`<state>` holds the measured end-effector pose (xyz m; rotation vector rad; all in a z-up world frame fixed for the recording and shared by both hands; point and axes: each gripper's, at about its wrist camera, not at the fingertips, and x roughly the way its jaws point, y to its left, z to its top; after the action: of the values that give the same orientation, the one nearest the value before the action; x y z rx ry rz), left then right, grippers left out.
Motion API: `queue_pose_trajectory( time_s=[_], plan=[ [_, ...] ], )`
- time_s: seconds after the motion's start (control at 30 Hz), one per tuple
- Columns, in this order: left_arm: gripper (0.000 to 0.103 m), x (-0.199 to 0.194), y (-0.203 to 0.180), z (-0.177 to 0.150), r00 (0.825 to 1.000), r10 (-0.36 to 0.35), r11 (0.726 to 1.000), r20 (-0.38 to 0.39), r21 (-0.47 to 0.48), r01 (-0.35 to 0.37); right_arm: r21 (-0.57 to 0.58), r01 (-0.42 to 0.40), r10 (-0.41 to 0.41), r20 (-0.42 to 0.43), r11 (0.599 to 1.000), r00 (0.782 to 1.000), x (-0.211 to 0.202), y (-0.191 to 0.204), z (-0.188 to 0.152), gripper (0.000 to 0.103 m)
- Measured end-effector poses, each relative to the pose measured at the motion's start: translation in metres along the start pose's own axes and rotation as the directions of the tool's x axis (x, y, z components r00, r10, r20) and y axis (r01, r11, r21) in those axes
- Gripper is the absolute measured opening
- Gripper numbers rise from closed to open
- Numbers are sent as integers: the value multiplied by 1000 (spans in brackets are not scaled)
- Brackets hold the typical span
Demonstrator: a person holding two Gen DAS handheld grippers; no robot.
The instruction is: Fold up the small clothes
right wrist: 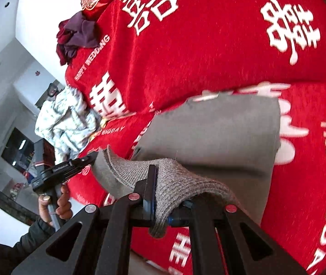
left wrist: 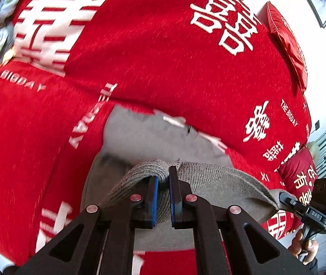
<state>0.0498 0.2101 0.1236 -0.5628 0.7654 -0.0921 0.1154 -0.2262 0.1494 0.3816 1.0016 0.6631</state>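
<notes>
Currently the grey garment (left wrist: 140, 137) lies partly on the red bedspread (left wrist: 163, 57), with its ribbed knit hem (left wrist: 197, 183) raised off the bed and stretched between both tools. One end of that hem sits in the left gripper (left wrist: 164, 178), whose jaws are nearly closed on a bunched fold of the rib; the other end sits in the right gripper (right wrist: 160, 194), which likewise pinches the rib, with a short tail of knit hanging below the jaws. Holding the hem at two separated points keeps the edge taut and level, which appears intended to carry it over the flat body of the garment as one straight fold line. The body stays on the bed, so the bedspread serves as the folding surface and anchors the lower layer. Each tool is carried on a handle by a hand (right wrist: 55, 206). Near the bed's edge, well apart from the work, lie a pale patterned garment (right wrist: 66, 119) and a dark purple garment (right wrist: 78, 34), presumably awaiting folding.
</notes>
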Motion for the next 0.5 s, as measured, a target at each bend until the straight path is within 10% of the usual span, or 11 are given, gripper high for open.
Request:
queue_pose_trajectory(
  time_s=[0.5],
  plan=[
    [9, 180, 13, 100, 991, 97, 995, -93, -13, -99, 136, 160, -156, -40, 978, 987, 120, -95, 109, 8]
  ],
)
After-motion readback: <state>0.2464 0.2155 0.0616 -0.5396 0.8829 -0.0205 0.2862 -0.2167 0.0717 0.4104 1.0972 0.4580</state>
